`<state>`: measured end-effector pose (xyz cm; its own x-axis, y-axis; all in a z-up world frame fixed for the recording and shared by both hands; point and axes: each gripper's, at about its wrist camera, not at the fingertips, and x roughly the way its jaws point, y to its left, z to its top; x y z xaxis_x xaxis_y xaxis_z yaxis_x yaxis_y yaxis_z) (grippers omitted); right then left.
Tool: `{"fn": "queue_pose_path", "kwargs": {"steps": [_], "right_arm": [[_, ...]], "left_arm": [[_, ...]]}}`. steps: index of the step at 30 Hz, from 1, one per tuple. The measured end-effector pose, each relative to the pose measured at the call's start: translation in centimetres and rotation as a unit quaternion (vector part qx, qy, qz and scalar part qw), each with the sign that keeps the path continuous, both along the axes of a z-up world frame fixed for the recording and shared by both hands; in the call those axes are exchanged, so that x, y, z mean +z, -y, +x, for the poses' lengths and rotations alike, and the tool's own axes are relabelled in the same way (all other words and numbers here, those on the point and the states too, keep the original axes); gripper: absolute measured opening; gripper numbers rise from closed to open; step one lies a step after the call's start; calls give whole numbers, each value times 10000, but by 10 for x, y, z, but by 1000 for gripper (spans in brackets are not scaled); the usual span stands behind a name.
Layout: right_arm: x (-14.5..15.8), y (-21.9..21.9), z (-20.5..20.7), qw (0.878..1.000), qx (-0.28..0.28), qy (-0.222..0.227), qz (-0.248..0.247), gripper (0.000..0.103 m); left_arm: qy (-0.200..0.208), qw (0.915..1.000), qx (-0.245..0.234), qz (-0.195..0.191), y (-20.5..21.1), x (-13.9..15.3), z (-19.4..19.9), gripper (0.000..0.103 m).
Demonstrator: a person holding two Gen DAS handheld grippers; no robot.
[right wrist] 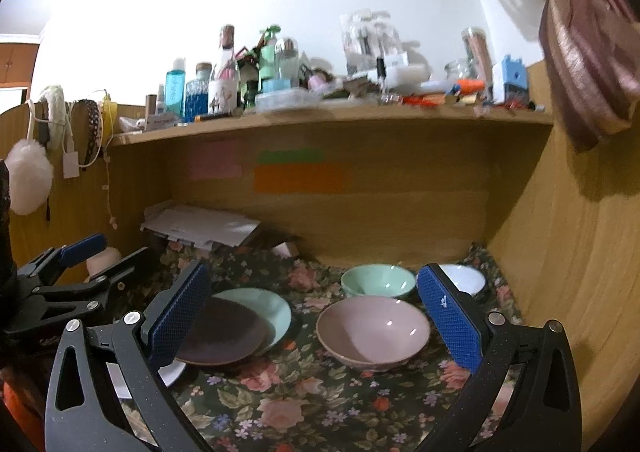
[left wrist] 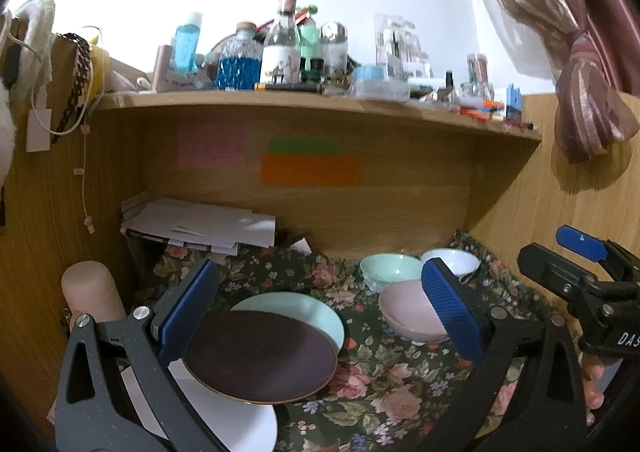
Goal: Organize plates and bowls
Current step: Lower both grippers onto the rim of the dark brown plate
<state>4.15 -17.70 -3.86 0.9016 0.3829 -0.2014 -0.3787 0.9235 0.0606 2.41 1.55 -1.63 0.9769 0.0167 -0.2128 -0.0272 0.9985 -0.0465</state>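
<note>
We are hovering both tools over the floral cloth [right wrist: 304, 404], and nothing is gripped yet. Taking the pink bowl [right wrist: 374, 332] as our marker and working from the left: the white plate [left wrist: 240, 428] is sitting furthest left of it, partly under the dark plate [left wrist: 260, 356], which in turn is overlapping the mint plate [left wrist: 304, 312]. We are judging that loose, offset pile as the main risk: nudging the dark plate's rim with a finger could slide it off the other two, or tip it.

The left gripper [left wrist: 316, 316] is standing wide apart with that pile between its fingers, left of the pink bowl, and we cannot tell whether the left pad is touching the dark plate's edge. The right gripper [right wrist: 312, 316] is also spread open, framing the pink bowl, which is lying just ahead between its fingers.

Behind the pink bowl the mint bowl [right wrist: 378, 280] is sitting very close, and the white bowl [right wrist: 464, 278] is behind and to the right. We are thinking a grab at the pink bowl could knock those neighbours, and the smooth rim could slip from the pads.
</note>
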Motion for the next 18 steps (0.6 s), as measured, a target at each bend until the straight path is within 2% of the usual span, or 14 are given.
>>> {"fn": "queue_pose_path", "kwargs": {"steps": [6,12,18], "right_arm": [[-20,-12,27,9992,173,-358,-1,103],[-39,-39,53,9959,423,-723,-330,103],[-56,-60,77,9900,714,-1169,-330,103]], "left_arm": [[-474,9988,-18,112,-18,-17,21,103],[-1013,9948,-20,-26,-46,-40,44,103],[-1240,9919,233,179,-70,-56,59,103]]}}
